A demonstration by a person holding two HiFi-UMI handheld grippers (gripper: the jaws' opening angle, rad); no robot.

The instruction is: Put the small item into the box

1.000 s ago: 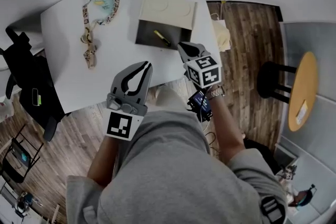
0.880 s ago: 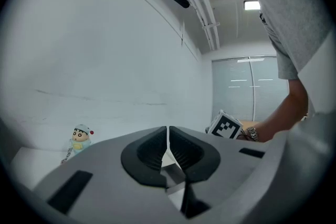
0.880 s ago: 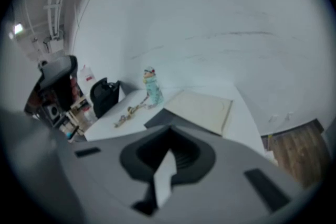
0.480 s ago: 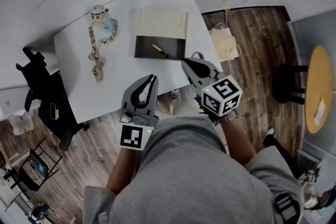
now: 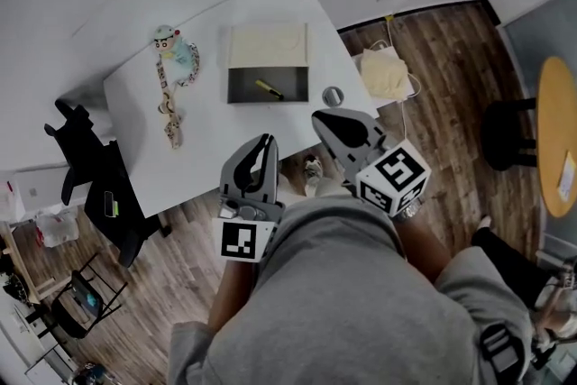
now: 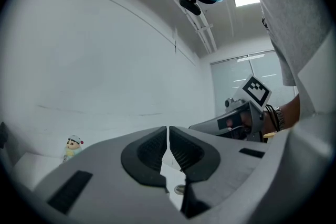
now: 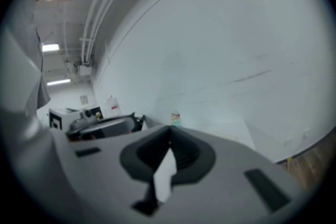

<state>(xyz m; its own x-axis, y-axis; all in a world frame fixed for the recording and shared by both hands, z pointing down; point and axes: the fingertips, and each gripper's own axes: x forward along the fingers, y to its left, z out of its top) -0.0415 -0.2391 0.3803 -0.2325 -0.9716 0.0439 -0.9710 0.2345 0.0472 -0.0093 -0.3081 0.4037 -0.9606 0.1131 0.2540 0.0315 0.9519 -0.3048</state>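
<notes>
An open box (image 5: 236,87) with a dark inside sits on the white table (image 5: 207,140), its cream lid (image 5: 266,44) folded back. A small yellow item (image 5: 268,88) lies inside the box. My left gripper (image 5: 267,140) hovers over the table's near edge, shut and empty. My right gripper (image 5: 317,115) is held just off the near right corner, also shut with nothing in it. In the left gripper view the left gripper (image 6: 168,128) has its jaws closed together. The right gripper (image 7: 169,140) looks the same in its own view.
A cartoon figurine on a patterned lanyard (image 5: 171,50) lies at the table's left. A small grey round object (image 5: 334,95) rests near the right edge. A black chair (image 5: 99,185) stands left of the table, a cream bag (image 5: 386,75) on the wooden floor to the right.
Both grippers have drawn back from the box toward the table's near edge, and the view has pulled away from the table. The yellow item has stayed in the box.
</notes>
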